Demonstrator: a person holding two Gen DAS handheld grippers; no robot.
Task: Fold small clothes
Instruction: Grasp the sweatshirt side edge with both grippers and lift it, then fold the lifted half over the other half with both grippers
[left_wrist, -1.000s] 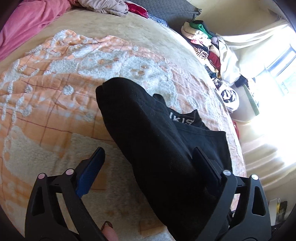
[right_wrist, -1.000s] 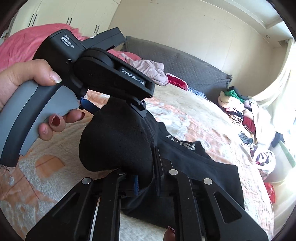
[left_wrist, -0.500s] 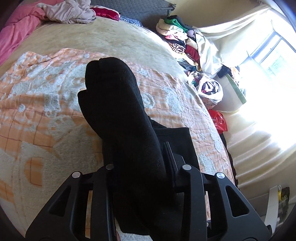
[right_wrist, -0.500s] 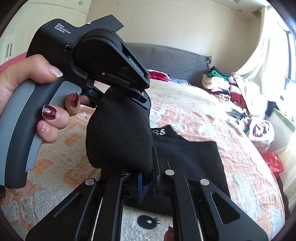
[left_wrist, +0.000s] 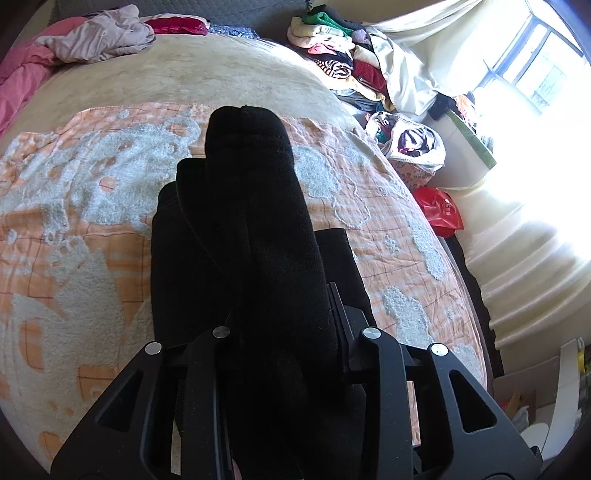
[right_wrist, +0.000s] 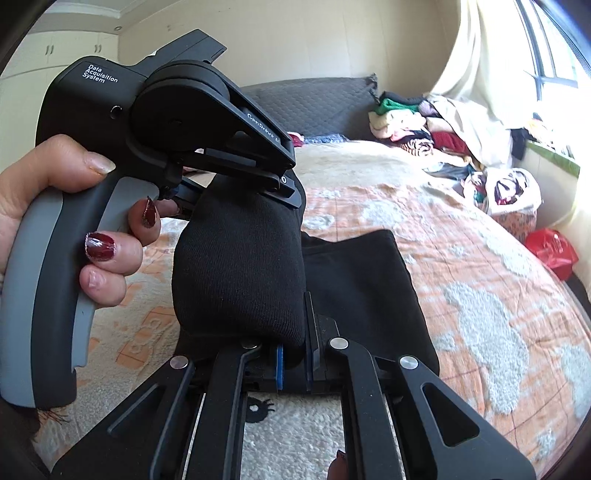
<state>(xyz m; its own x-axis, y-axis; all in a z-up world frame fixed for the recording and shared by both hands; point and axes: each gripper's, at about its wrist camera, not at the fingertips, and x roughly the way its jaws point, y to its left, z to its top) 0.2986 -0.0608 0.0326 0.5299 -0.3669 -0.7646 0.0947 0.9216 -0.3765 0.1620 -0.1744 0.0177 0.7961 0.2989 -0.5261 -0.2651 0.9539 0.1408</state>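
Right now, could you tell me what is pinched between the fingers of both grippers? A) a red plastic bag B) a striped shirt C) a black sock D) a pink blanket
C: the black sock is clamped at one end by the right gripper and at the other by the left gripper, above black shorts lying on the bed.

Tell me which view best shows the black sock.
The right wrist view: the black sock hangs clamped between both claws, its knit visible. The left wrist view shows it as a dark, textureless shape hiding the claw's grip.
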